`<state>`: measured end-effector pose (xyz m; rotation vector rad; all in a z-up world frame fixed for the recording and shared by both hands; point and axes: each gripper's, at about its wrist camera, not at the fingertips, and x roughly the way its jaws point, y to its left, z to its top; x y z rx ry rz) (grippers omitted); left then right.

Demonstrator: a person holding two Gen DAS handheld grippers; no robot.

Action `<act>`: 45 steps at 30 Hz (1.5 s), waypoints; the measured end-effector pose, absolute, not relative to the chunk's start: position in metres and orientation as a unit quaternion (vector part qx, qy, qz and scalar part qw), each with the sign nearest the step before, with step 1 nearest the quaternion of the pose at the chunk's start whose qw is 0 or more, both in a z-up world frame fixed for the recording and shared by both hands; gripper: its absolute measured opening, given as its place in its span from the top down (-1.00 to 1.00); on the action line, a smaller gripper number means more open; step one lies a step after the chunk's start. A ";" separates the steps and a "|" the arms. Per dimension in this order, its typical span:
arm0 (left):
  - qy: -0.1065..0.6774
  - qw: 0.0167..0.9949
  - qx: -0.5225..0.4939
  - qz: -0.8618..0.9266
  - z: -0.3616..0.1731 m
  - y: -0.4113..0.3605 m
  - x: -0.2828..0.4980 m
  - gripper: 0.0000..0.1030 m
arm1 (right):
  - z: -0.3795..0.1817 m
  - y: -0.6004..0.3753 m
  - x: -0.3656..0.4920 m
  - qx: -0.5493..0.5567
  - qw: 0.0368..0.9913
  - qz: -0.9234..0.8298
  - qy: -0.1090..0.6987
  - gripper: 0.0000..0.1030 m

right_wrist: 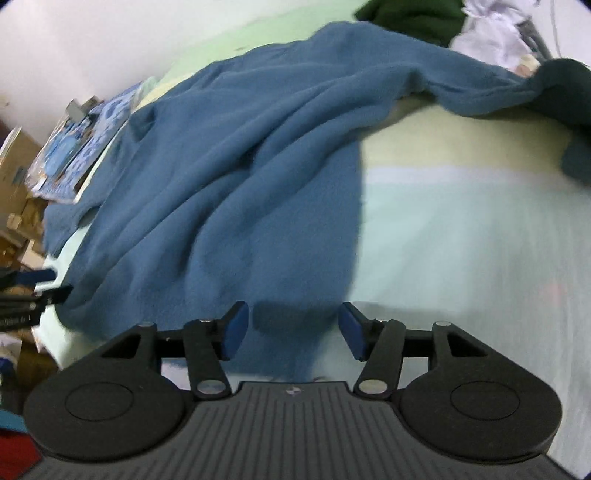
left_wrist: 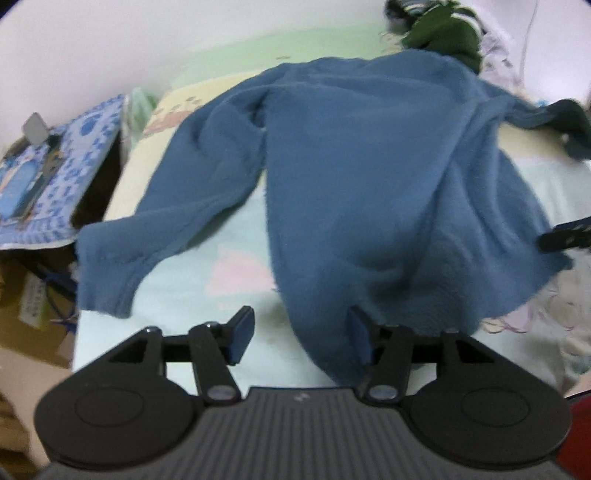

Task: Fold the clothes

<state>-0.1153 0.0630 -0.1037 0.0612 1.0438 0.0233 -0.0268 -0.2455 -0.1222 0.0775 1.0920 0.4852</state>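
A blue fleece sweater (left_wrist: 369,177) lies spread on the bed, one sleeve (left_wrist: 122,266) reaching to the left and its hem toward me. My left gripper (left_wrist: 300,317) hovers open at the hem's left corner; the cloth drapes by its right pad (left_wrist: 360,339), with no pinch. In the right wrist view the sweater (right_wrist: 229,177) fills the left half. My right gripper (right_wrist: 292,310) is open over the hem's right corner, cloth lying between the pads (right_wrist: 234,328) without being squeezed. Each gripper shows at the other view's edge: the right gripper (left_wrist: 565,236) and the left gripper (right_wrist: 33,291).
The pastel bed sheet (right_wrist: 461,240) shows to the right of the sweater. A dark green garment (left_wrist: 443,33) and white clothes (right_wrist: 491,37) pile at the far end, a dark teal garment (right_wrist: 569,96) at the right. A blue patterned board (left_wrist: 48,166) and cardboard boxes (left_wrist: 33,314) stand left of the bed.
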 end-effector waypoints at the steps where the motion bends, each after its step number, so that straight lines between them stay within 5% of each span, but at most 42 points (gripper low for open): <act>1: 0.500 0.866 0.025 0.001 -0.104 0.065 -0.116 -0.13 | -0.123 -0.241 -0.031 0.027 0.835 0.215 0.506 -0.09; 5: 0.501 0.864 0.017 -0.033 -0.104 0.069 -0.120 -0.16 | -0.126 -0.227 -0.046 0.007 0.864 0.161 0.478 0.08; 7: 0.500 0.864 -0.001 -0.050 -0.102 0.076 -0.123 -0.30 | -0.127 -0.228 -0.048 0.006 0.872 0.138 0.469 0.42; 11: 0.504 0.860 -0.011 -0.072 -0.109 0.079 -0.119 -0.36 | -0.127 -0.232 -0.052 0.059 0.873 0.111 0.471 0.66; 14: 0.503 0.860 0.014 -0.088 -0.113 0.068 -0.115 0.00 | -0.122 -0.235 -0.056 0.106 0.871 0.103 0.469 0.71; 16: 0.501 0.861 0.018 -0.089 -0.116 0.066 -0.111 0.85 | -0.116 -0.238 -0.059 0.134 0.869 0.102 0.465 0.73; 17: 0.500 0.861 0.019 -0.090 -0.118 0.065 -0.110 0.87 | -0.113 -0.239 -0.061 0.147 0.869 0.101 0.462 0.73; 34: 0.435 0.892 0.016 -0.124 -0.051 0.076 -0.142 0.91 | -0.042 -0.261 -0.116 0.159 0.867 0.148 0.449 0.74; 43: 0.475 0.870 0.028 -0.127 -0.071 0.079 -0.148 0.98 | -0.073 -0.259 -0.125 0.129 0.845 0.124 0.504 0.74; 45: 0.474 0.870 0.029 -0.133 -0.072 0.082 -0.146 0.85 | -0.084 -0.253 -0.122 0.107 0.843 0.115 0.515 0.74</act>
